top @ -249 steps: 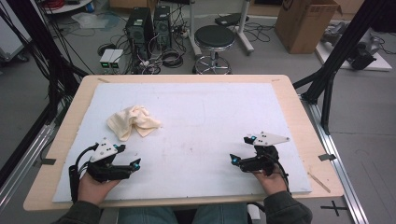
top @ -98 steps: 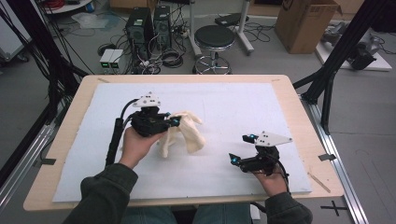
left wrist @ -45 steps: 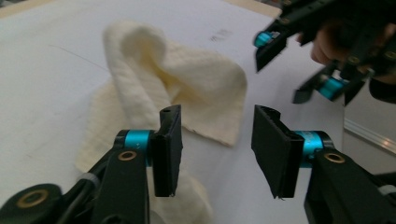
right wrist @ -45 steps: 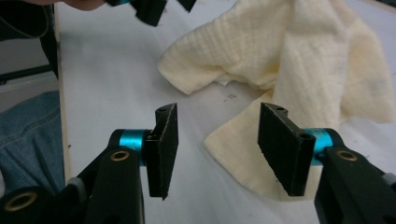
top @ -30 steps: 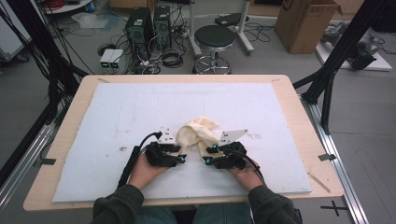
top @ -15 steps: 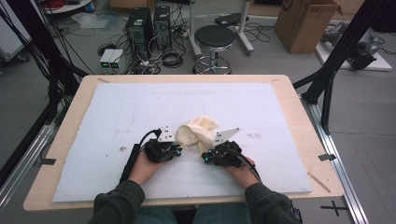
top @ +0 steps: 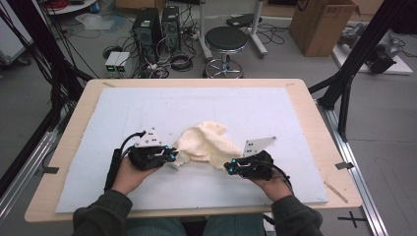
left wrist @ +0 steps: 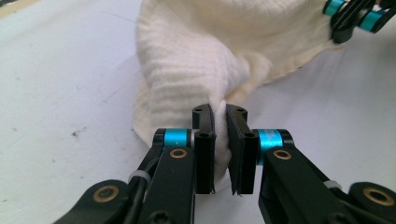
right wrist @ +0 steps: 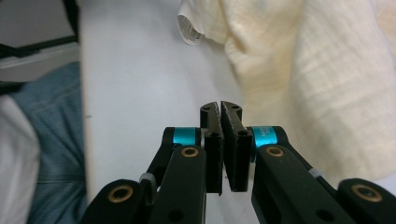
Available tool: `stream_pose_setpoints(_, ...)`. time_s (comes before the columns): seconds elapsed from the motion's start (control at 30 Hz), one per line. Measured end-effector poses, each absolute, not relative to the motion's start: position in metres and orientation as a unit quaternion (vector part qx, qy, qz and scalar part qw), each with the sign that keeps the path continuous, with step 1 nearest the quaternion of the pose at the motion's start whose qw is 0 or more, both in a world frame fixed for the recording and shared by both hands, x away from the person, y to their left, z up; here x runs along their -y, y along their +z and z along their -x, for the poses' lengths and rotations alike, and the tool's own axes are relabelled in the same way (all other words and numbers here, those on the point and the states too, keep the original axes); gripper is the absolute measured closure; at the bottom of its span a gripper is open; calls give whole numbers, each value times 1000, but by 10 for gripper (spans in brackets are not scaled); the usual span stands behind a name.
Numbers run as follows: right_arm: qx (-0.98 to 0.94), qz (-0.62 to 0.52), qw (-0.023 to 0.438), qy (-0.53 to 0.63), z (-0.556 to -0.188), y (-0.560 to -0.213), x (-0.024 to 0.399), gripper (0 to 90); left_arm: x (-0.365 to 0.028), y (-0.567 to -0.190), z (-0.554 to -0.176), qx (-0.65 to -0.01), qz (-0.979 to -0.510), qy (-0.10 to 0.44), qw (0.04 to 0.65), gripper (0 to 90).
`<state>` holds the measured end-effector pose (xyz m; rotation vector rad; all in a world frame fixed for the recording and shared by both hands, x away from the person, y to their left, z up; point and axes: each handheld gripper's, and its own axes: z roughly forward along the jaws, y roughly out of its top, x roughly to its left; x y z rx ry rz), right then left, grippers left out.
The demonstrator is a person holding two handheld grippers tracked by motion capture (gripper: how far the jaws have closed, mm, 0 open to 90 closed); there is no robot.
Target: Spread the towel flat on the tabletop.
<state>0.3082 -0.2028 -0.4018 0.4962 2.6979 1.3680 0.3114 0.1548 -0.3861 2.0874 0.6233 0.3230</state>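
Two grippers, left gripper (left wrist: 220,140) pinching cream cloth (top: 206,143), right gripper (right wrist: 221,142) grip unclear

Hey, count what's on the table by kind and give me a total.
Cloth: 1
White mat: 1
Hand-held gripper: 2, left and right
Total: 4

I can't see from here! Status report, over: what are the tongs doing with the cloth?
Left tongs shut on cloth corner. Right tongs shut at its other edge, grip unclear. Cloth bunched between them on white mat. Nothing in the way.
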Motion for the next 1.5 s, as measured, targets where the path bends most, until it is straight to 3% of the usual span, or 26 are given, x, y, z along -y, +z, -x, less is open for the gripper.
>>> stream_pose_setpoints(0.23, -878, -143, 40, 455, -286, -389, 221, 876, -164, -379, -304, -239, -849, 125, 454, 817)
stream_pose_setpoints(0.4, -889, -148, 35, 432, -285, -401, 228, 875, -157, -395, -319, -253, -859, 119, 428, 798)
stream_pose_setpoints(0.67, -895, -178, 32, 408, -302, -426, 235, 870, -147, -423, -355, -306, -858, 106, 398, 686)
stream_pose_setpoints(0.83, -890, -182, 27, 417, -309, -428, 237, 850, -157, -413, -349, -304, -847, 104, 424, 575)
stream_pose_setpoints(0.93, -891, -180, 25, 416, -309, -428, 235, 829, -163, -404, -341, -299, -840, 107, 440, 558)
stream_pose_setpoints(1.1, -886, -177, 27, 428, -305, -426, 236, 784, -168, -395, -323, -282, -834, 104, 463, 561)
stream_pose_setpoints(1.3, -878, -171, 28, 447, -302, -421, 235, 728, -166, -400, -304, -251, -842, 89, 469, 635)
stream_pose_setpoints(1.5, -883, -163, 20, 439, -303, -423, 228, 701, -157, -419, -306, -244, -866, 77, 430, 645)
